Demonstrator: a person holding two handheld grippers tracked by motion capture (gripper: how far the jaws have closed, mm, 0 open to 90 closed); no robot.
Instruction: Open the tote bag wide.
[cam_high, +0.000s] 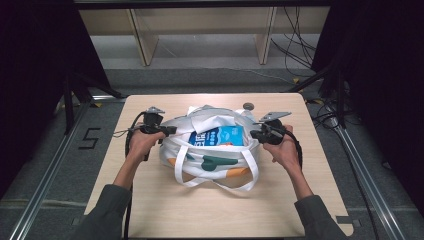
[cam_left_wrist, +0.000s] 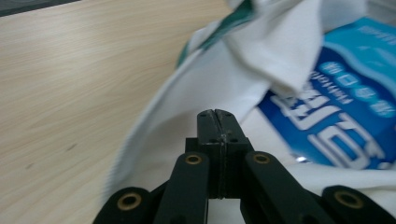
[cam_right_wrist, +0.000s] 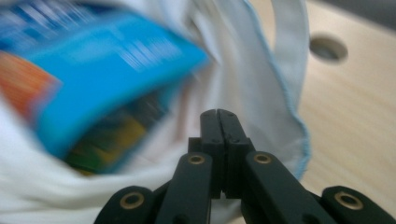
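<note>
White cloth tote bag (cam_high: 210, 155) sits mid-frame on the pale wood-grain table (cam_high: 150, 205), soft and slumped, straps looped toward the lower edge, green and orange print on its side. A glossy blue packet (cam_high: 220, 136) lies in its open mouth. Left hand-held gripper (cam_high: 167, 130) at the bag's left rim, right hand-held gripper (cam_high: 256, 134) at the right rim; on each the jaws are pressed together, whether on a fold of cloth cannot be told. Likely placed at opposite rims to keep the mouth spread.

Black tongs (cam_left_wrist: 218, 114), brass pivot pins, trailing black cables; dark grey-green sleeves (cam_high: 107, 210).
</note>
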